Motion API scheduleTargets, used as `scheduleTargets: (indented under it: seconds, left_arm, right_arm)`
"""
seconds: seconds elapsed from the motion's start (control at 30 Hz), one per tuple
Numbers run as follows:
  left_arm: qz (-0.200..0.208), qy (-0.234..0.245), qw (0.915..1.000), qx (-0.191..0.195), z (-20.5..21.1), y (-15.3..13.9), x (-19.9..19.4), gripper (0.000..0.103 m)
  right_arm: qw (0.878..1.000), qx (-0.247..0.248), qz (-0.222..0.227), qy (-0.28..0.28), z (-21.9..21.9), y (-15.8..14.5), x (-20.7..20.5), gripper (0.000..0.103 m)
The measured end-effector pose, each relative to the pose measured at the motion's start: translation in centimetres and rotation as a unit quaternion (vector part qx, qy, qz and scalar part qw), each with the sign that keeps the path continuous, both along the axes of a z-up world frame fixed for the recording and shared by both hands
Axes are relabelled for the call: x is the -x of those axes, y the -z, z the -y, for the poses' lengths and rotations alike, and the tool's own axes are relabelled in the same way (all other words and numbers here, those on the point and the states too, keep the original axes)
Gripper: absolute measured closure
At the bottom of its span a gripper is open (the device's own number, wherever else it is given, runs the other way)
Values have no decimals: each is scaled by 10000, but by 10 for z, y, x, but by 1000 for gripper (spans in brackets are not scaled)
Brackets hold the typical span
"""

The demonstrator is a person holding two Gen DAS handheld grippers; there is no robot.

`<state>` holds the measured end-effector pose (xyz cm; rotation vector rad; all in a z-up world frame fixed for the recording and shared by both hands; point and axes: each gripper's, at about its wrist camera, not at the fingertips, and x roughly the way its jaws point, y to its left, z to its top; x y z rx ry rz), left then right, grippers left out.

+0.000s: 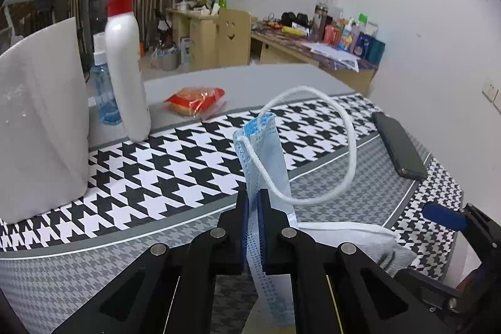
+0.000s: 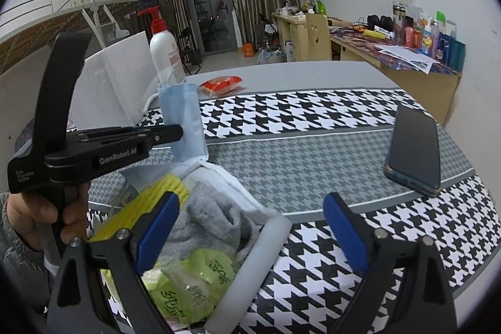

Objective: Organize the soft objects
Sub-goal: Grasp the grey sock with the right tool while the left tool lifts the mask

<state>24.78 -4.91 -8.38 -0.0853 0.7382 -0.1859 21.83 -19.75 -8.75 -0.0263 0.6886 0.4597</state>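
Left wrist view: the left gripper (image 1: 254, 202) has its jaws pinched on one blue face mask (image 1: 263, 152), held upright above the houndstooth mat (image 1: 175, 165); one white ear loop (image 1: 341, 127) arcs free. Beyond the mat stand one pump bottle (image 1: 125, 68) and one blue spray bottle (image 1: 105, 96); one red snack packet (image 1: 195, 99) lies behind it; one phone (image 1: 399, 144) rests on its right edge. Right wrist view: the right gripper (image 2: 250, 227) has its jaws spread wide, holding nothing, over one white bin (image 2: 266, 246) holding one grey sock (image 2: 213, 221).
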Motion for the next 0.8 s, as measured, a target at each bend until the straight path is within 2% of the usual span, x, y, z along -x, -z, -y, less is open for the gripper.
scheduleTargets:
  seconds: [0.2, 0.4, 0.47, 0.53, 0.6, 0.7, 0.77, 0.8]
  left_arm:
    - [255, -93, 9995, 152, -15, -14, 16, 97]
    - [404, -195, 9988, 214, -27, -19, 25, 97]
    - [441, -201, 9986, 224, -29, -20, 26, 97]
    - [445, -214, 9985, 246, -30, -20, 28, 97]
    - [461, -216, 9984, 239, -32, -20, 30, 97]
    - [518, -199, 9982, 232, -34, -22, 35, 97]
    - [543, -181, 9981, 236, -35, -23, 37, 97]
    - [550, -172, 9980, 245, -35, -23, 38, 97]
  right_arm:
    - [9998, 100, 70, -173, -8, -2, 4, 8]
    - [9988, 234, -6, -419, -18, 1, 8, 28]
    - [9985, 264, -73, -480, -21, 3, 7, 31]
    - [9981, 303, -118, -519, -23, 4, 7, 39]
    - [9977, 317, -172, -581, -25, 5, 7, 41]
    - [9972, 338, -264, -611, -26, 7, 5, 52]
    - [9970, 341, -315, -616, -27, 8, 4, 52]
    - [9968, 395, -336, -609, -28, 9, 4, 56]
